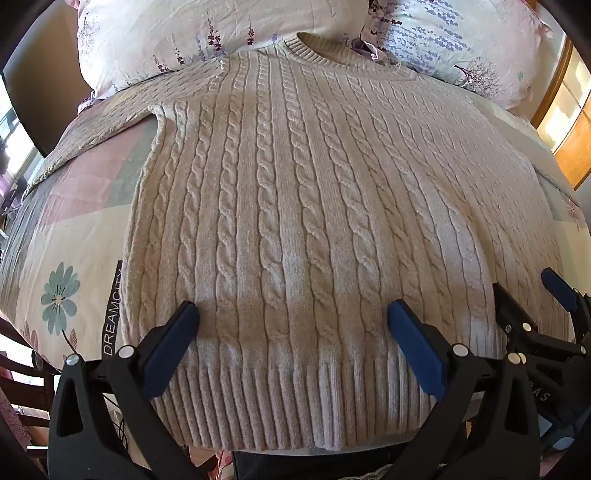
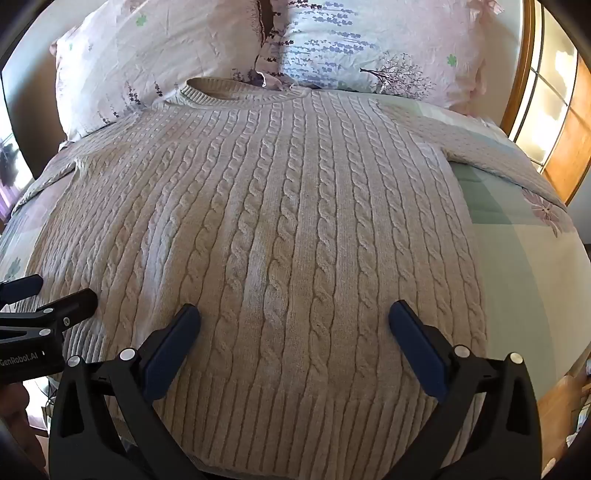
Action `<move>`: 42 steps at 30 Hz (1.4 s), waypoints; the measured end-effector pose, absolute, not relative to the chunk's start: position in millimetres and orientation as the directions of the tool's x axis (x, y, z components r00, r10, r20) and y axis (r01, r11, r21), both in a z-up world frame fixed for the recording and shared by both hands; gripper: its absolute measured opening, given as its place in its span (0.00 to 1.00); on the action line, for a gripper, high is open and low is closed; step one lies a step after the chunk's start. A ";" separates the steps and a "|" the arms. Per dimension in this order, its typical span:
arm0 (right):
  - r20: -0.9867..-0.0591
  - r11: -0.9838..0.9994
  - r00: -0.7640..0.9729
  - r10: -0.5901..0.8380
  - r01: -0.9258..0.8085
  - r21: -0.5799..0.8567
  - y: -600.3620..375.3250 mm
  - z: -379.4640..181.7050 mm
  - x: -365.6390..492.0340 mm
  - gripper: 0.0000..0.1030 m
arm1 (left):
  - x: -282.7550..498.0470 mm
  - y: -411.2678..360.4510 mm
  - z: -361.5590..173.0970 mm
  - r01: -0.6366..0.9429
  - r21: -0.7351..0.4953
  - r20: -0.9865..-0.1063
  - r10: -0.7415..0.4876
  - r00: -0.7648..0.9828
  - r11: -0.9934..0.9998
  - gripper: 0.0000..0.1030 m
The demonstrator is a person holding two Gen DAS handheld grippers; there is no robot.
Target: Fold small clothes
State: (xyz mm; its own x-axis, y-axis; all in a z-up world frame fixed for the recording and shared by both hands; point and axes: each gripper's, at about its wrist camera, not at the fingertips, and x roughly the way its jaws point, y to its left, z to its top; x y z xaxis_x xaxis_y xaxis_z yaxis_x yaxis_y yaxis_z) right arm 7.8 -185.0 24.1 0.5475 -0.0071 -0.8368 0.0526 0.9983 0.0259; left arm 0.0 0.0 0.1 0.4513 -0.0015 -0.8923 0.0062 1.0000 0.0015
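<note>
A cream cable-knit sweater (image 1: 295,206) lies flat and face up on the bed, collar (image 1: 317,50) far, ribbed hem (image 1: 295,398) near; it also shows in the right wrist view (image 2: 266,236). Its sleeves spread out to the left (image 1: 110,122) and right (image 2: 491,147). My left gripper (image 1: 293,314) is open and empty, just above the hem's left half. My right gripper (image 2: 294,317) is open and empty above the hem's right half; it also shows at the left view's right edge (image 1: 528,291). The left gripper shows at the right view's left edge (image 2: 55,291).
The bed has a patchwork floral sheet (image 1: 74,236). Two floral pillows (image 1: 192,33) (image 2: 388,48) lie behind the collar. A wooden window frame (image 2: 546,122) is at the right, and a dark chair (image 1: 22,369) stands near the bed's left corner.
</note>
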 end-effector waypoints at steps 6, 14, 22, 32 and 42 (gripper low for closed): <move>-0.838 0.998 0.546 -0.006 0.053 0.028 -185.1 24.0 7.8 0.99 | 0.5 -0.2 0.4 0.007 0.003 -0.892 -0.001 0.451 1.000 0.98; -0.837 0.998 0.547 -0.006 0.053 0.027 -185.1 24.0 7.8 0.99 | 0.1 0.0 0.4 0.006 0.003 -0.889 0.000 0.457 1.000 0.98; -0.837 0.998 0.547 -0.006 0.053 0.027 -185.1 24.0 7.8 0.99 | -0.4 0.0 0.5 0.006 0.003 -0.888 0.000 0.461 1.000 0.98; -0.838 0.998 0.546 -0.006 0.053 0.027 -185.1 24.0 7.8 0.99 | 1.3 -0.8 3.0 0.006 0.004 -0.887 0.001 0.462 1.000 0.98; -0.838 0.998 0.546 -0.007 0.053 0.026 -185.1 24.0 7.8 0.99 | 4.3 1.4 0.6 0.006 0.005 -0.888 0.002 0.460 1.000 0.98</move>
State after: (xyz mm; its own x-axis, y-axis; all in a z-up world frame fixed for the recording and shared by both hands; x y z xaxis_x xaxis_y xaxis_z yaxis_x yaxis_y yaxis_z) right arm 7.8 -185.1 24.0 0.5457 -0.0068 -0.8380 0.0528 0.9983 0.0263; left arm 4.3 1.4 0.6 0.4601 0.0017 -0.8878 0.0059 1.0000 0.0050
